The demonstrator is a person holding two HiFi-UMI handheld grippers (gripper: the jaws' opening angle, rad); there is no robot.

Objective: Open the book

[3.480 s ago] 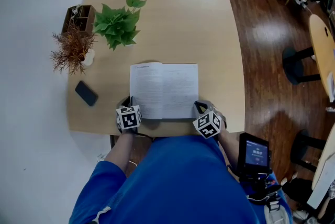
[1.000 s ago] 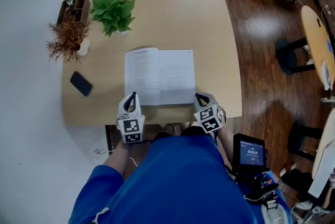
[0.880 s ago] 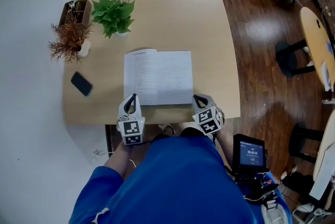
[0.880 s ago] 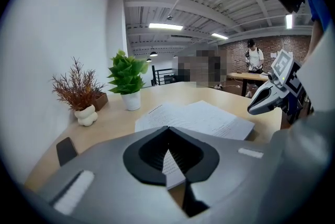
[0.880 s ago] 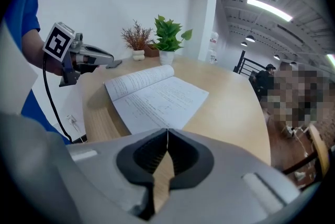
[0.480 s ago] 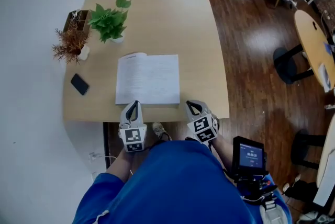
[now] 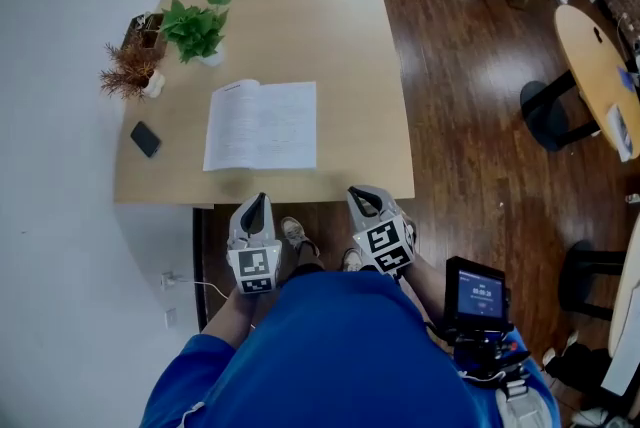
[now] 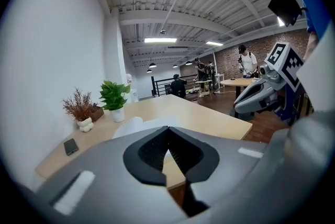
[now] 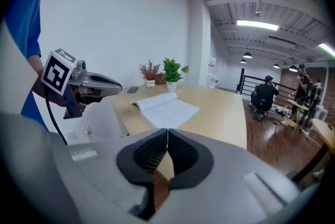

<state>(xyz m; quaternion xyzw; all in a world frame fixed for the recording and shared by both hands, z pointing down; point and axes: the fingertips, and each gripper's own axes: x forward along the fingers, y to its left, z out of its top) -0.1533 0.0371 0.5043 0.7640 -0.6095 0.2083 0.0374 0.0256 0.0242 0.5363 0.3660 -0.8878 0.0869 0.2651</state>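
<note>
Both grippers had pulled back from the book since a second earlier, when their tips rested at its near edge. The left gripper [image 7: 257,200] and the right gripper [image 7: 357,194] were now held just off the front edge of the table [image 7: 330,26], above the wooden floor [image 7: 470,116] and clear of the pages. Each gripper's jaws were pressed together with nothing between them. The book [image 7: 262,125] lay open and flat on the tabletop, close to the front edge and toward the left side. A dark phone [image 7: 145,139] sat just left of it, apart from the pages. A dried plant [image 7: 125,74] and a leafy green plant [image 7: 195,28] stood at the table's far left corner. The person wore a blue top [image 7: 340,356].
</note>
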